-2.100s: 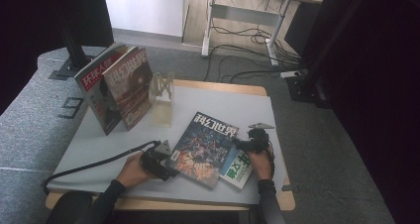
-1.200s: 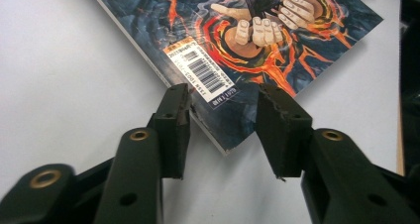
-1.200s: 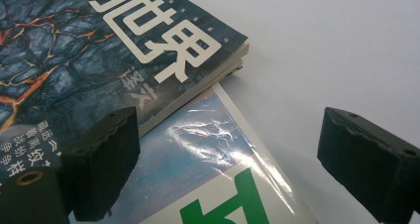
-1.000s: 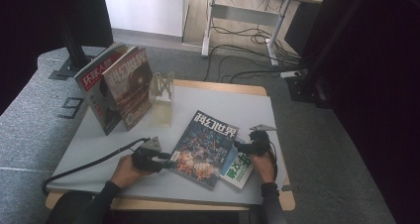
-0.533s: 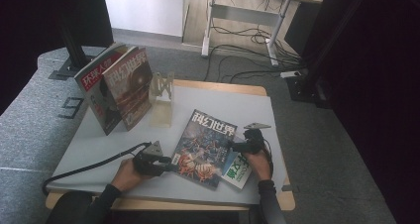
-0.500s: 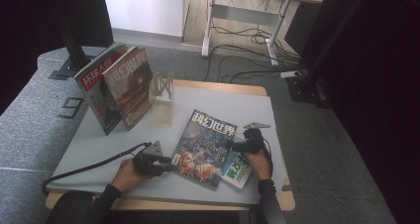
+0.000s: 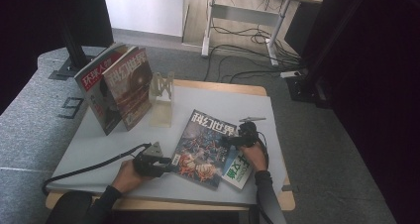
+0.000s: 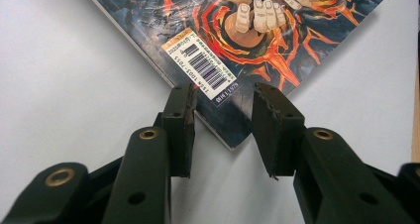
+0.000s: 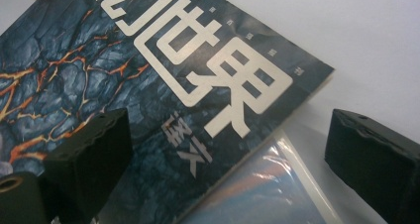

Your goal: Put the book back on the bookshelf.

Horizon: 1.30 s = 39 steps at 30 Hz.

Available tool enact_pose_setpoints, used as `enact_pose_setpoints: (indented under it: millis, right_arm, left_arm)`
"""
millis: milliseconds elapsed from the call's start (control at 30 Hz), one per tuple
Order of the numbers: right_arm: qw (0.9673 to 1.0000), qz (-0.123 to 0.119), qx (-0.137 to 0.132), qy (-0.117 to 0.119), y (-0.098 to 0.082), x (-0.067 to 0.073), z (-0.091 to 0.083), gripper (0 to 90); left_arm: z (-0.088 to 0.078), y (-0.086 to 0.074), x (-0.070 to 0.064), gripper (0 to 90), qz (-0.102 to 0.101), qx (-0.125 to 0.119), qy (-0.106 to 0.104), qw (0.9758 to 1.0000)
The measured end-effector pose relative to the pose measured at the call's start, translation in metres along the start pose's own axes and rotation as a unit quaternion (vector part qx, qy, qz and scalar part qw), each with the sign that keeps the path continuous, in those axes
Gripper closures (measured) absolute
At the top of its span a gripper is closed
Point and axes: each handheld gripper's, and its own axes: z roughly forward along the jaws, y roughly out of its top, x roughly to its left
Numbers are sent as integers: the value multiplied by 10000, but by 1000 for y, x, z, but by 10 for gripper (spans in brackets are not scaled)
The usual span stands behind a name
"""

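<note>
Overhead, a dark-blue glossy magazine with white title lettering (image 7: 205, 145) is lying flat near the table's middle, overlapping a green-and-white booklet (image 7: 239, 172) at its right. Alongside, the left gripper (image 8: 223, 102) is sitting partly open, its jaws straddling the magazine's near barcode corner without pressing. Opposite, the right gripper (image 9: 225, 135) is spreading wide, its jaws having just been opening, gripping nothing.

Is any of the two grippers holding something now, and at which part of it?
Nothing is held. The left gripper has its jaws open around the barcode corner of the dark magazine, not pressing on it. The right gripper hovers open over the magazine's title edge.
</note>
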Motion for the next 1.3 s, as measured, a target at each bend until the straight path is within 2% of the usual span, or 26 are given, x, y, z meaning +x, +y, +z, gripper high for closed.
enact_pose_setpoints:
  millis: [133,267,433,700,833,1033,1300]
  right_arm:
    - [9996,121,147,223,5,-2,7,29]
    - [9995,86,188,220,10,0,12,28]
    - [9996,93,87,250,12,2,11,93]
    - [9998,-18,-109,139,17,5,2,161]
    - [9996,-6,-294,48,18,5,-4,298]
    - [9990,-1,-434,-89,20,4,-12,514]
    - [9978,-152,-608,-238,25,14,-23,666]
  left_arm:
    - [0,0,0,617,-6,-6,-4,10000]
    - [0,-1,0,616,-12,-26,-15,10000]
    - [0,-1,0,616,-18,-36,-22,10000]
    - [0,-1,1,614,-11,-33,-58,10000]
    - [1,-1,1,612,-9,-39,-69,10000]
    - [1,-1,1,611,-12,-52,-73,10000]
    - [1,-1,2,593,41,-41,-165,9998]
